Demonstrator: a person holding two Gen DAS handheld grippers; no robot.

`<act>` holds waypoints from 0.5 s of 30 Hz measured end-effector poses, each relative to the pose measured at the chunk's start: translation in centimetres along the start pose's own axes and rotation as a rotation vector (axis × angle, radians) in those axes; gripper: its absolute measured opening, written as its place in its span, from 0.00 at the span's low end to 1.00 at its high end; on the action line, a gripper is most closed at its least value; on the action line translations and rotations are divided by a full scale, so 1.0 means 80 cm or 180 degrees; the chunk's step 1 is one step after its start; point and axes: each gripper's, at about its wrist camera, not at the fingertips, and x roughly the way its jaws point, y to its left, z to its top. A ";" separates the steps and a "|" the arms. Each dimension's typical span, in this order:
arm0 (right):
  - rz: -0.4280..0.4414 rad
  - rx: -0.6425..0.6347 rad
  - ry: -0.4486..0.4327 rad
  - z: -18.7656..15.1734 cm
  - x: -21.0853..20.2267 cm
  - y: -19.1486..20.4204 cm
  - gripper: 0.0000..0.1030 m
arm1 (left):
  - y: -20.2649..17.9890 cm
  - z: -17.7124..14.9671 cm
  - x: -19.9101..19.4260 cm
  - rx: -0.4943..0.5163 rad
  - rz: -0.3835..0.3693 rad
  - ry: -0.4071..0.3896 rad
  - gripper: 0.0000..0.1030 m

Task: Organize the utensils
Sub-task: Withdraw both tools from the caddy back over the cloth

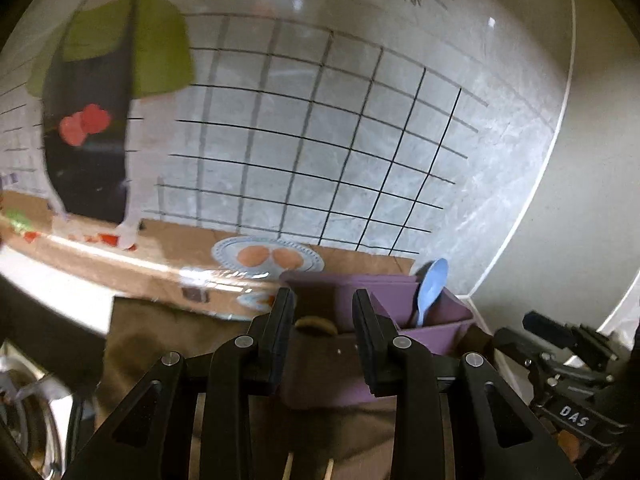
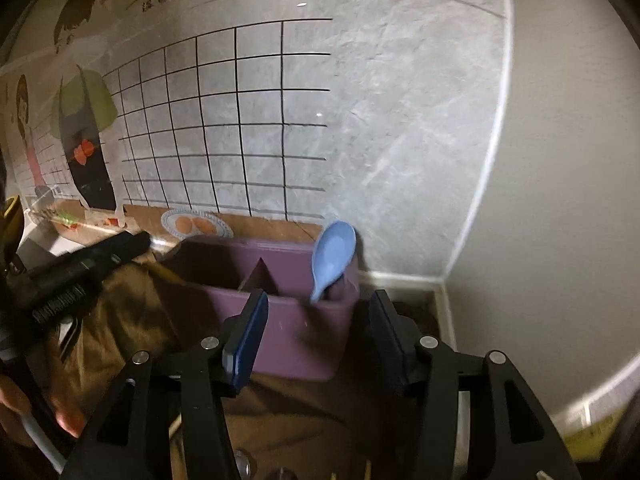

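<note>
I see the purple utensil holder [image 2: 296, 332] at the centre of the right wrist view, directly ahead of the right gripper [image 2: 318, 320], whose jaws stand apart with nothing pressed between the pads; the holder's front wall lies between and beyond the fingertips. A blue spoon [image 2: 332, 256] stands tilted in the holder's right-hand compartment, bowl uppermost, just above and between the gripper's fingers. In the left wrist view the left gripper [image 1: 322, 320] is likewise open and empty, with the same holder [image 1: 352, 292] just beyond its fingertips and the spoon [image 1: 430, 288] in the right centre of the frame. The right gripper [image 1: 560, 356] appears at the lower right edge of that view; the left gripper's body [image 2: 80, 268] appears at the left edge of the right view. The holder rests on a brown cloth [image 2: 132, 320] covering the worktop. Behind it stands a grey wall [image 2: 400, 120] with a black grid pattern and cartoon figures in the upper left of the frame.
</note>
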 end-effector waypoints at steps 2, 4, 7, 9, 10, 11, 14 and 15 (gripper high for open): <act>-0.0054 0.0005 0.0026 -0.013 -0.014 -0.003 0.49 | 0.000 -0.001 -0.023 -0.0024 0.0029 0.0050 0.31; -0.0046 0.0038 0.0055 -0.024 -0.028 -0.006 0.50 | -0.005 -0.009 -0.052 0.0011 0.0096 0.0101 0.31; 0.0003 0.0164 0.0106 -0.043 -0.050 -0.014 0.60 | -0.011 -0.023 -0.103 0.0081 0.0170 0.0161 0.31; 0.0029 0.0249 0.0144 -0.057 -0.065 -0.016 0.62 | -0.014 -0.035 -0.123 0.0093 0.0195 0.0199 0.31; 0.0055 0.0269 0.0157 -0.063 -0.070 -0.016 0.62 | -0.017 -0.042 -0.133 0.0115 0.0208 0.0234 0.31; 0.0111 0.0290 0.0190 -0.071 -0.075 -0.017 0.62 | -0.019 -0.047 -0.143 0.0137 0.0211 0.0261 0.31; 0.0395 0.0343 0.0333 -0.095 -0.085 -0.012 0.62 | -0.025 -0.062 -0.167 0.0235 0.0208 0.0308 0.31; 0.0429 0.0327 0.0410 -0.104 -0.086 -0.009 0.62 | -0.027 -0.067 -0.175 0.0266 0.0221 0.0301 0.31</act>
